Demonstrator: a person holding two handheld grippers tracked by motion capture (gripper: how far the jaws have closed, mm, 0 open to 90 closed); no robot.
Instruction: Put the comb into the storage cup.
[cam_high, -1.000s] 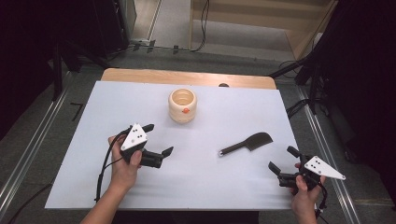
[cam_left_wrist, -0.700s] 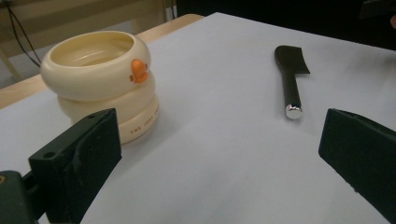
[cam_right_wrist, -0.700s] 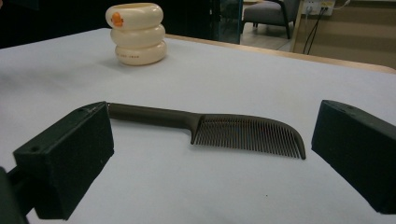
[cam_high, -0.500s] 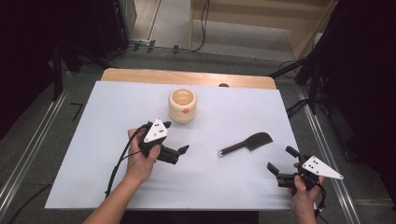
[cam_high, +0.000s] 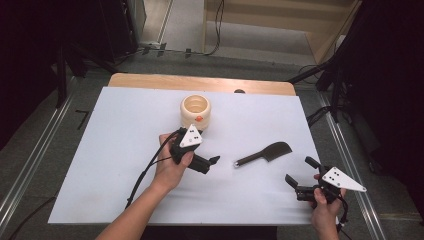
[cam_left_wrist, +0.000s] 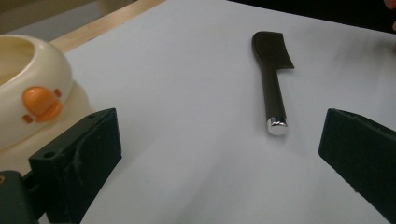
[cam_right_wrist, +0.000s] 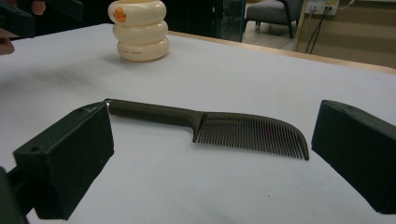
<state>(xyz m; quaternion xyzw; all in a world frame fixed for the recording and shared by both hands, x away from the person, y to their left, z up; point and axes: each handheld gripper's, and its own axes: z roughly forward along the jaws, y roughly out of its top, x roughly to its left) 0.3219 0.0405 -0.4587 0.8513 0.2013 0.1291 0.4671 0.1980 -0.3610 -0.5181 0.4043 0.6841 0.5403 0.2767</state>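
A dark comb (cam_high: 265, 154) lies flat on the white table (cam_high: 125, 115), its handle end towards my left gripper (cam_high: 209, 164). That gripper is open, a short way left of the handle's metal tip. In the left gripper view the comb (cam_left_wrist: 273, 79) lies ahead between the spread jaws of the left gripper (cam_left_wrist: 219, 163), and nothing is held. My right gripper (cam_high: 300, 171) stands open near the front right corner, just short of the comb. In the right gripper view the comb (cam_right_wrist: 210, 123) lies crosswise ahead of the right gripper (cam_right_wrist: 210, 158), teeth towards me.
A cream ringed pot with an orange duck mark (cam_high: 195, 111) stands upright behind the left hand; the same pot (cam_left_wrist: 28, 98) is close beside the left jaw and the pot (cam_right_wrist: 140, 30) sits far back. A wooden edge (cam_high: 200, 82) borders the far side.
My left gripper has travelled right across the table, from the left part to just short of the comb's handle. The right gripper, comb and pot have stayed put.
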